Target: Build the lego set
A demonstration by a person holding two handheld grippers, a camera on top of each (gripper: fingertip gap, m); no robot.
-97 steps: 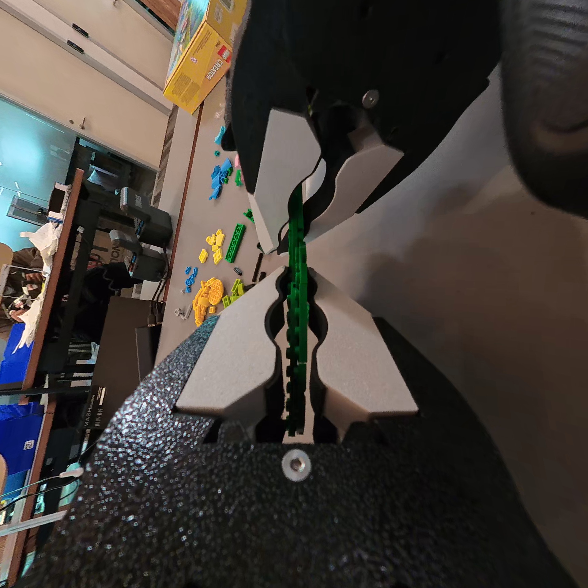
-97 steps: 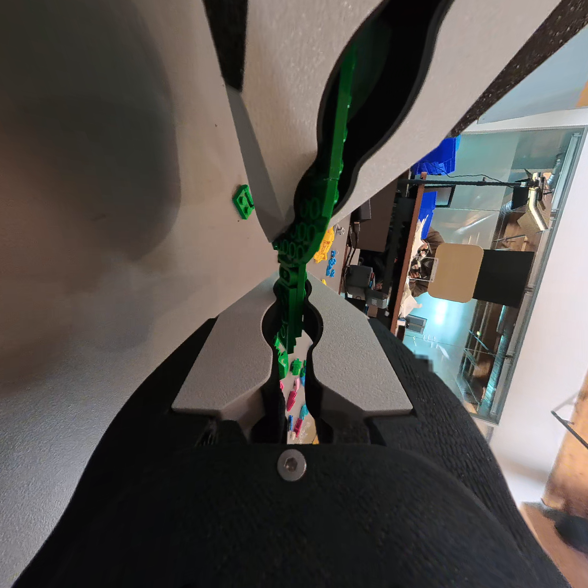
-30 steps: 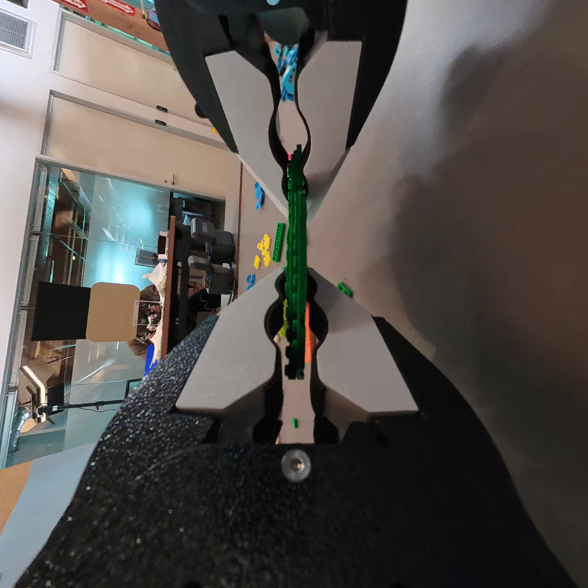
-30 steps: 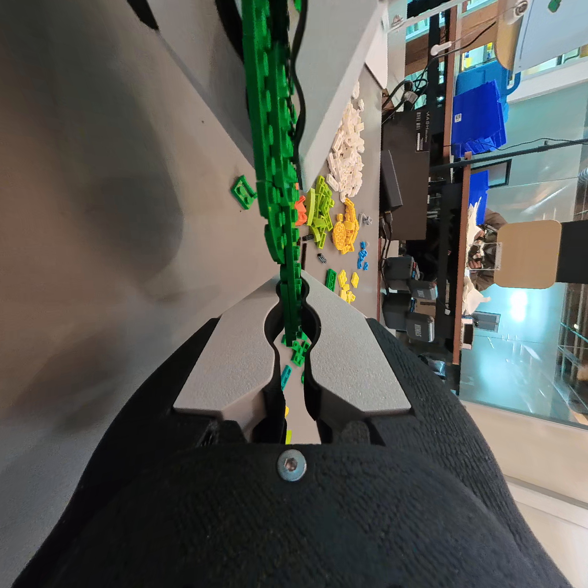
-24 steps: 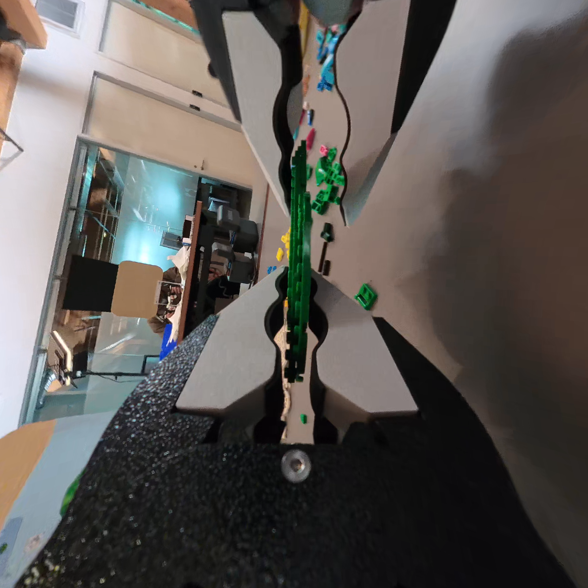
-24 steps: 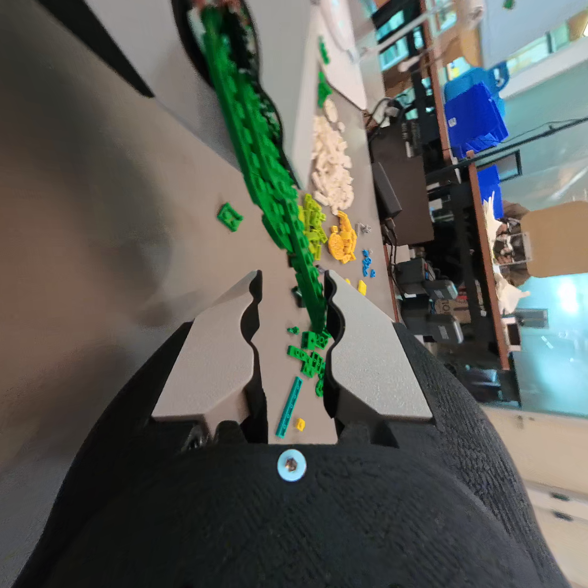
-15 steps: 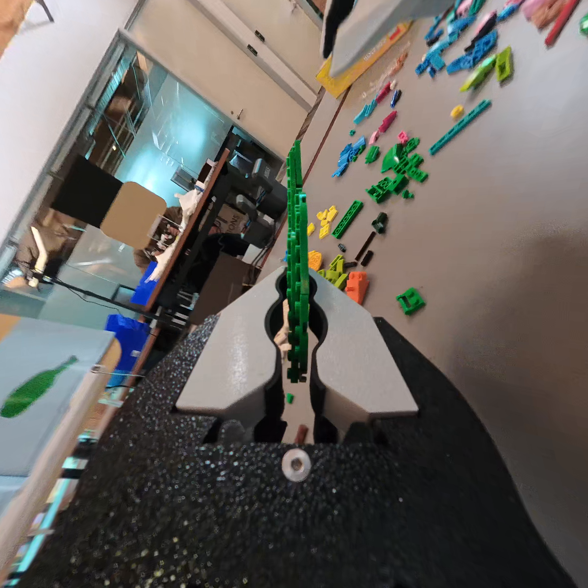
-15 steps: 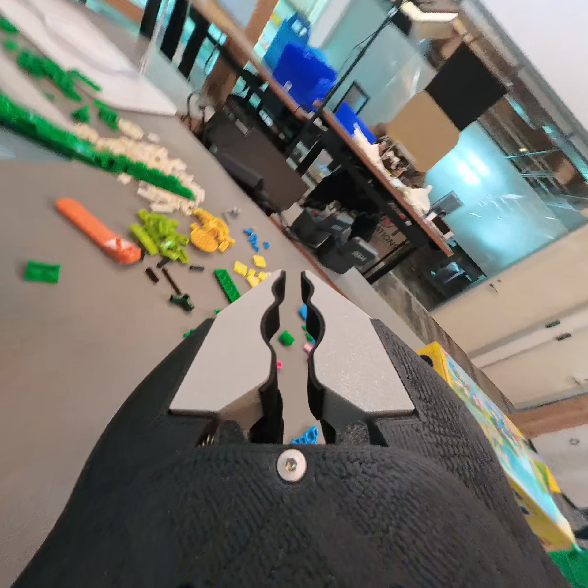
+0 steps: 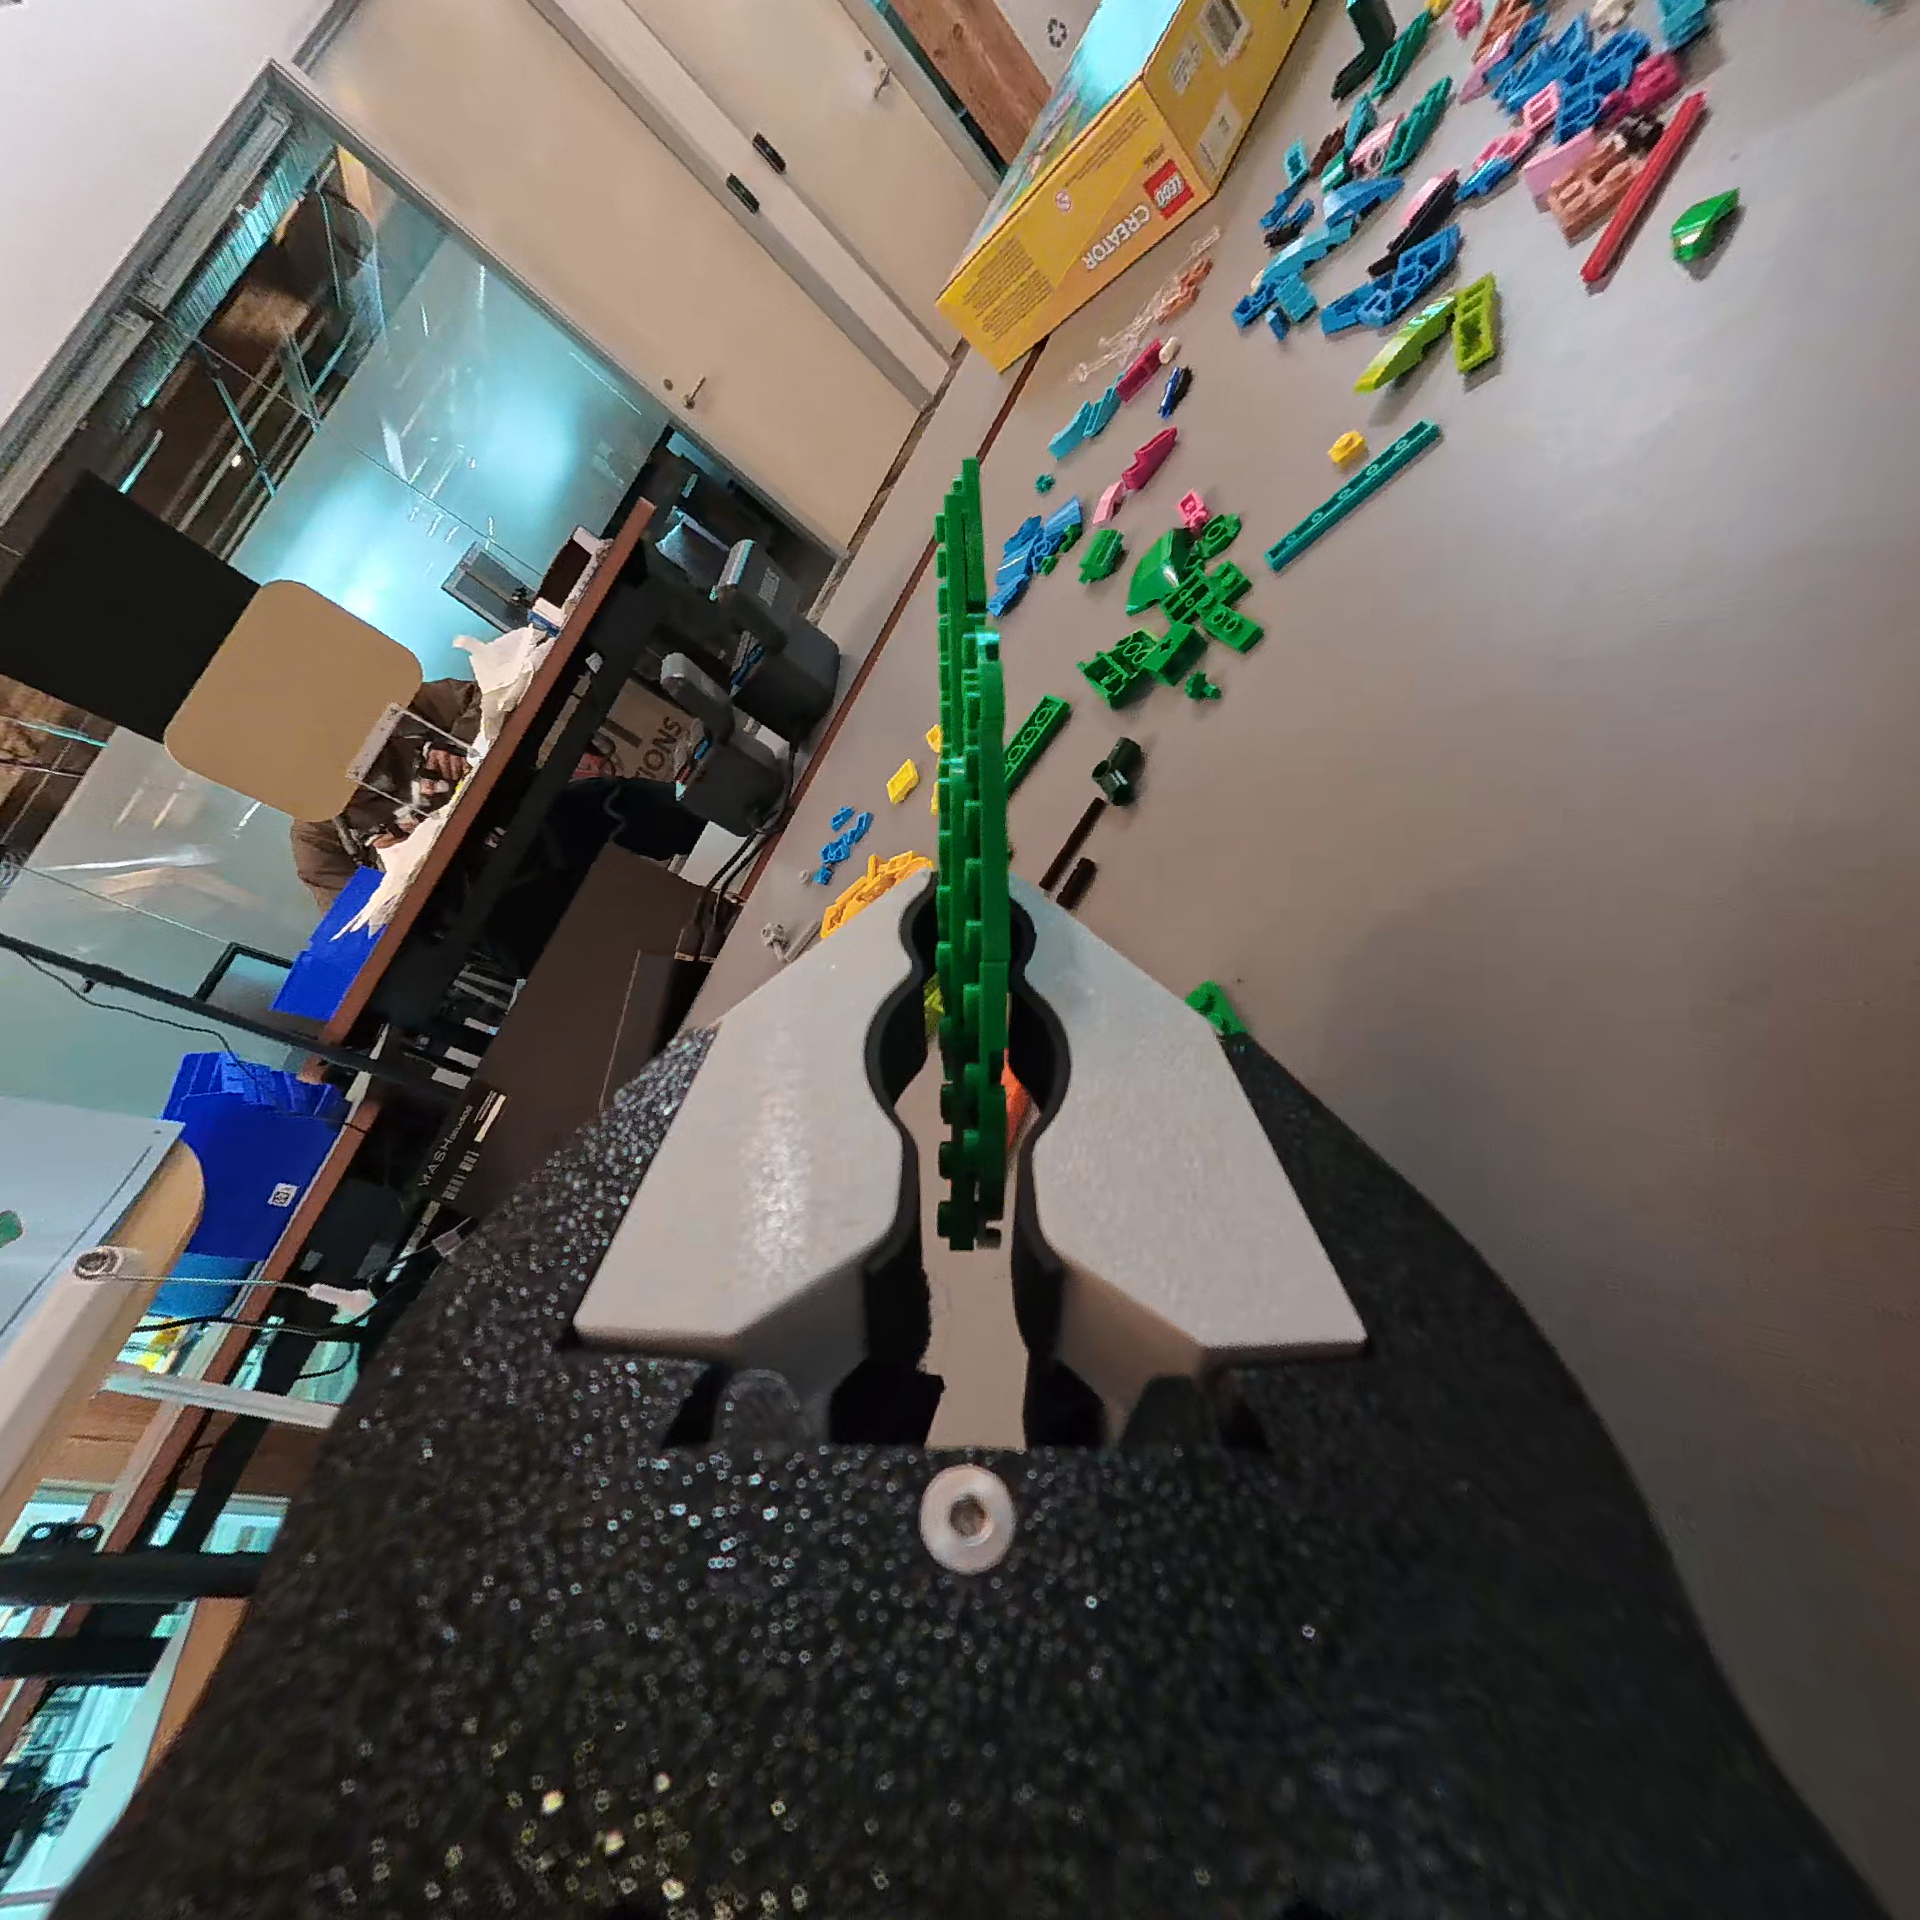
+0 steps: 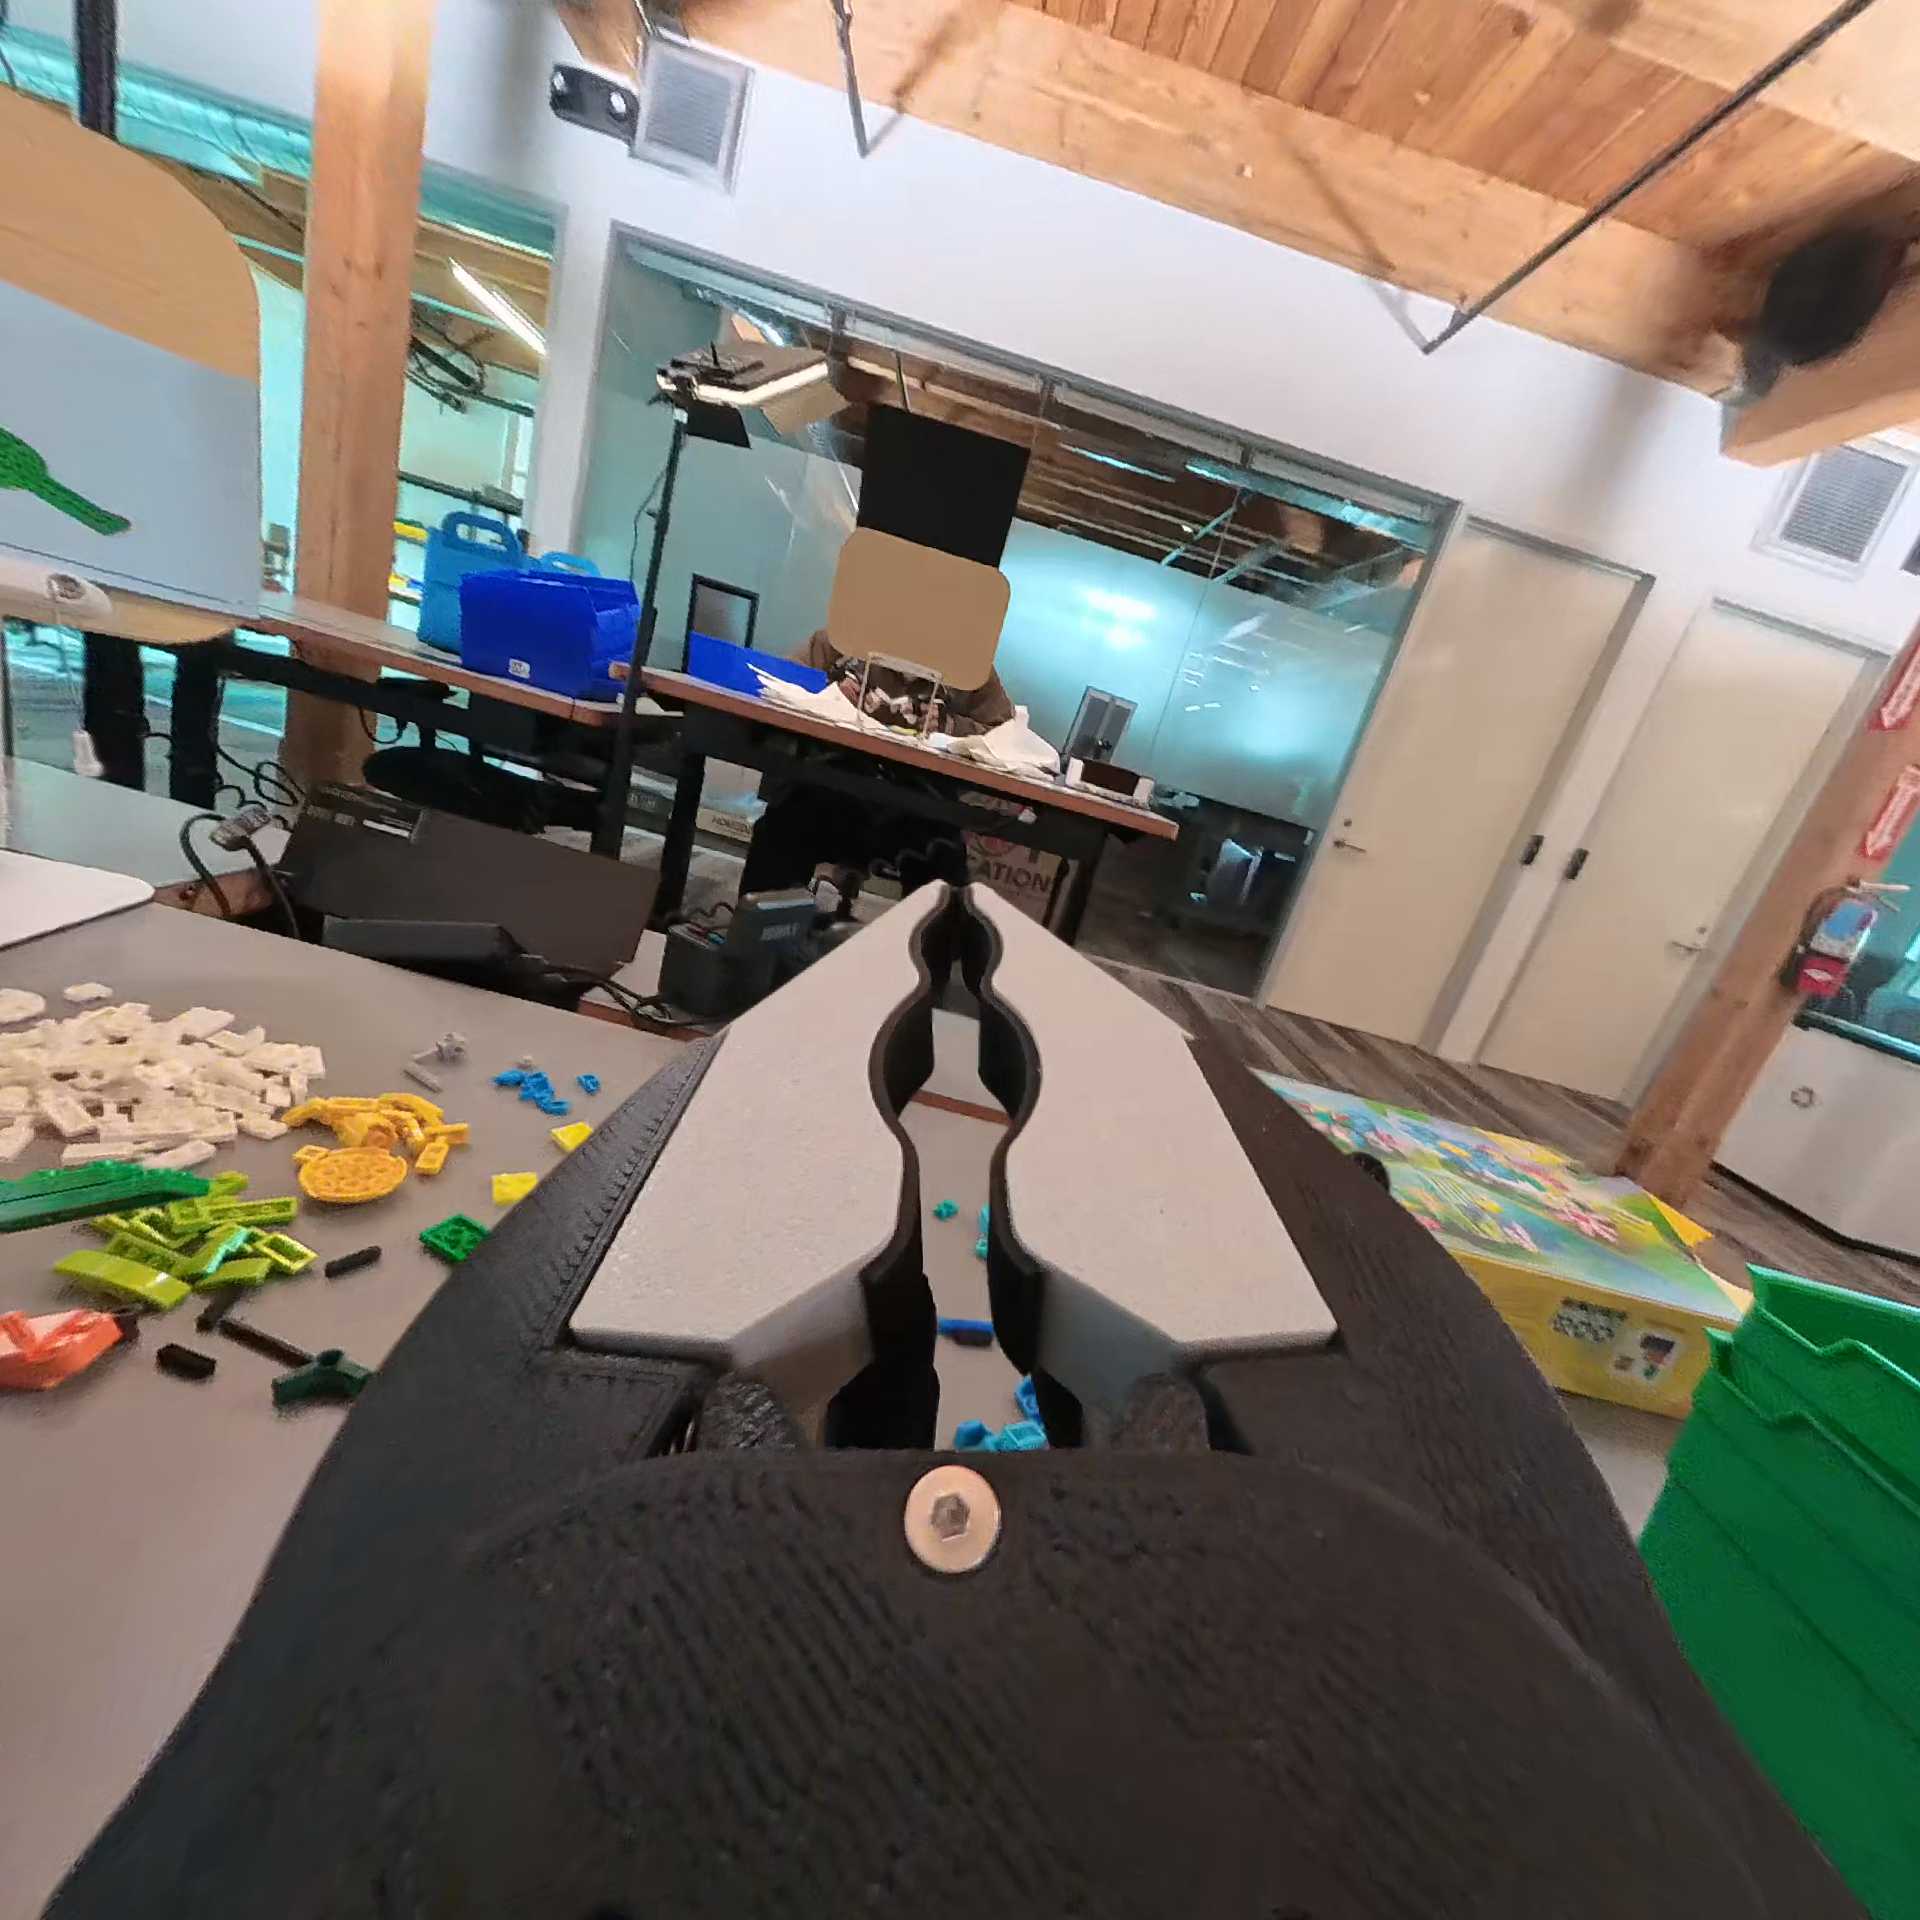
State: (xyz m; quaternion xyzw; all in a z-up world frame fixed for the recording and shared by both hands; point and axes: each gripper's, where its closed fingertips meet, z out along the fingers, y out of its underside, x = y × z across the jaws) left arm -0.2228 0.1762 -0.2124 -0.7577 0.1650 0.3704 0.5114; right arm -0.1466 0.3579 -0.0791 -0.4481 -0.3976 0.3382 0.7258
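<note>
A green studded plate stack point(image 9: 971, 831) sits between grey fingers point(image 9: 790, 1122) on a speckled black hand-held gripper point(image 9: 968, 914). At two o'clock, blue, pink, and green bricks point(image 9: 1174, 613) dot the grey worktop point(image 9: 1558, 831); the box point(image 9: 1101, 197) is yellow.

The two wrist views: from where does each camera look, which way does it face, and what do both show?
Left wrist view: sits behind the left gripper, rolled sideways, facing along the grey table; its fingers clamp a green brick plate assembly.
Right wrist view: sits behind the right gripper, level, facing the room beyond the table; fingers shut, holding nothing.
Shared: yellow box, yellow pieces.
</note>
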